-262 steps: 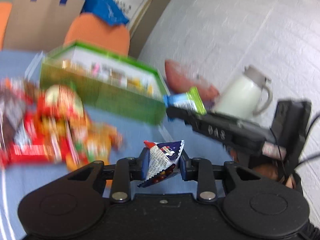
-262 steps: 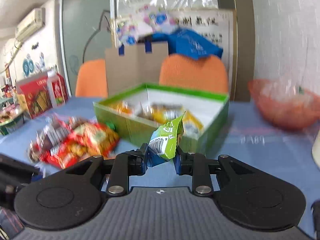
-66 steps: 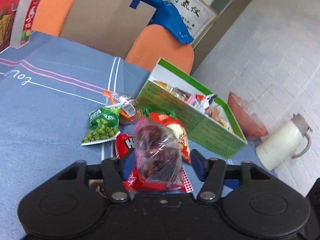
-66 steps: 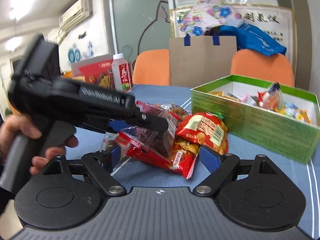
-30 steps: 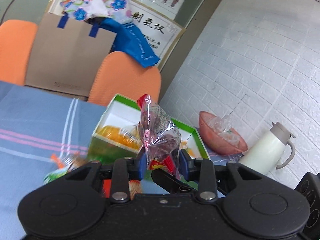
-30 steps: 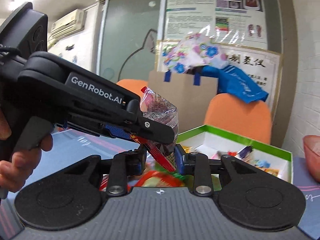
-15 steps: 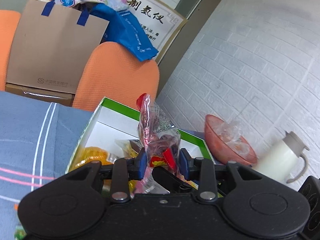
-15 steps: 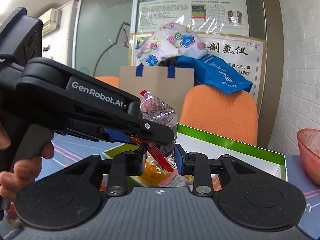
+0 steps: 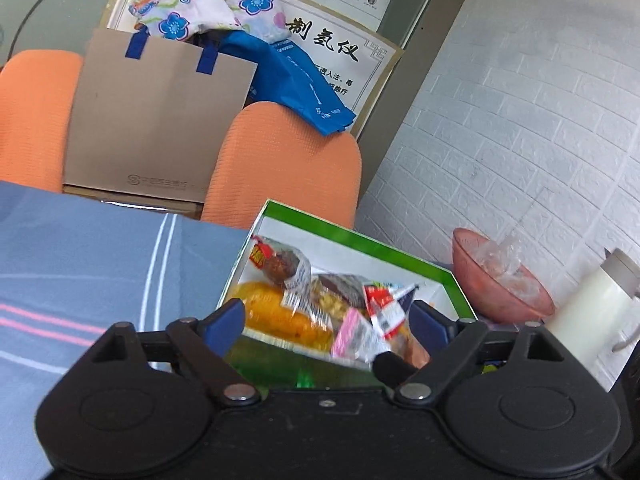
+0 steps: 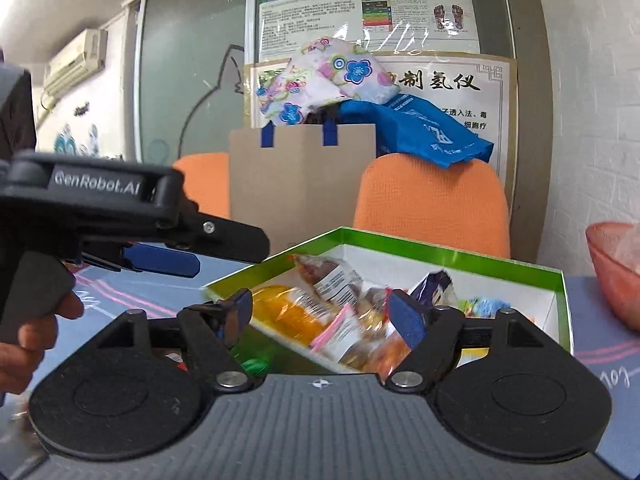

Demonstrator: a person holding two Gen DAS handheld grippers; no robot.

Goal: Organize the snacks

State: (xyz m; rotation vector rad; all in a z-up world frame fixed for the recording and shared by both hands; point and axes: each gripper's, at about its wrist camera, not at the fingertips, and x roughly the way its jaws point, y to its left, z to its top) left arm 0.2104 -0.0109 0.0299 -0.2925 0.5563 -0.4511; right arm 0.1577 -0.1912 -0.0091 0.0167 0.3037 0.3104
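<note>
The green box point(image 9: 362, 238) point(image 10: 452, 248) with white inside holds several snack packets. A clear packet of dark snacks point(image 9: 280, 264) point(image 10: 328, 274) lies in it near the far left corner, beside an orange packet point(image 9: 280, 318) point(image 10: 288, 308). My left gripper point(image 9: 328, 322) hovers over the box's near edge, its jaws opening wide with nothing pressed between them; from the right wrist view it point(image 10: 224, 252) reaches in from the left. My right gripper point(image 10: 324, 314) is also opening, its pads clear of the packets below.
A pink bowl point(image 9: 500, 284) point(image 10: 612, 264) and a white jug point(image 9: 588, 308) stand right of the box. Orange chairs point(image 9: 288, 160) and a brown paper bag point(image 9: 156, 120) sit behind the blue-clothed table point(image 9: 80, 264). A person's hand point(image 10: 32, 328) grips the left tool.
Both grippers were shut on the clear packet of dark snacks half a second ago; both have opened wide and the packet has dropped into the green box.
</note>
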